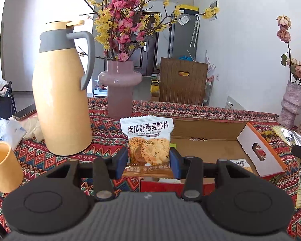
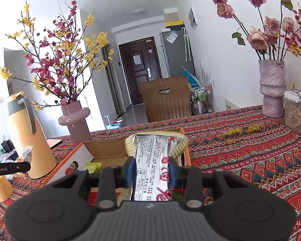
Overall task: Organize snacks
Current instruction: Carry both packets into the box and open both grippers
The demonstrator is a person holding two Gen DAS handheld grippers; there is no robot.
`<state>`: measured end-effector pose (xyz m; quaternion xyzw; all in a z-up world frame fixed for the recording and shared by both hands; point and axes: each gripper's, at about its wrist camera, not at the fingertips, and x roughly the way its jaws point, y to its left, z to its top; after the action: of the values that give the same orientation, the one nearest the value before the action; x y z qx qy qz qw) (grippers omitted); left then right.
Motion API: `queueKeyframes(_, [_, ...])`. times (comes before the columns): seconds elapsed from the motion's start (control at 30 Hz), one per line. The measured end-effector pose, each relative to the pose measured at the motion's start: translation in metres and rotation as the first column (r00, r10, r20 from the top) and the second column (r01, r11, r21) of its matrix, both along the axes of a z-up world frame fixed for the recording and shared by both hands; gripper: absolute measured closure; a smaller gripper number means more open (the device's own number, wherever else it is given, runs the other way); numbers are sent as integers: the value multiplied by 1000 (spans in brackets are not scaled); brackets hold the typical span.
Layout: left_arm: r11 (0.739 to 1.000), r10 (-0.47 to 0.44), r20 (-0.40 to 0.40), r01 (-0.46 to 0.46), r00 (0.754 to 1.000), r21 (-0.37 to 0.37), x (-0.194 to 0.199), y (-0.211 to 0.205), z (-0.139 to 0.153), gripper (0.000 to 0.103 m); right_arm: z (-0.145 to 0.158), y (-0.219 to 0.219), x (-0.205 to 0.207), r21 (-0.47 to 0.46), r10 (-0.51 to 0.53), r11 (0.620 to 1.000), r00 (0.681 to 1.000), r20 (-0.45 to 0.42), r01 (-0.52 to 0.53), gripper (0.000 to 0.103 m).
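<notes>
With the left hand-held gripper [image 1: 149, 160] pinching an oat crisp packet [image 1: 147, 140] and the right hand-held gripper [image 2: 150, 169] pinching a silver snack bag [image 2: 154, 160] above the cardboard box [image 1: 210, 150] mid-worktop, either slick wrapper could slip and land outside it.

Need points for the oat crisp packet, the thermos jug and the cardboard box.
oat crisp packet [image 1: 147, 138], left wrist view, printed front.
thermos jug [image 1: 60, 104], left wrist view, yellow body.
cardboard box [image 1: 206, 150], left wrist view, bare inner floor.
</notes>
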<state>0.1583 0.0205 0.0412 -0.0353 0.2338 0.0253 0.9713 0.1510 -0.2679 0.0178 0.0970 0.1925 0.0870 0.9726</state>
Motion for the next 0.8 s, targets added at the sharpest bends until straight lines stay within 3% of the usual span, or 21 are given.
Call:
queueKeyframes(0.37, [1000, -29, 19, 29, 999, 4, 40, -25, 3, 58, 7, 37, 62, -43, 53, 998, 999, -5, -53, 69])
queueKeyframes(0.8, [1000, 6, -45, -7, 999, -21, 82, -19, -36, 58, -26, 49, 102, -18, 67, 998, 996, -51, -68, 69])
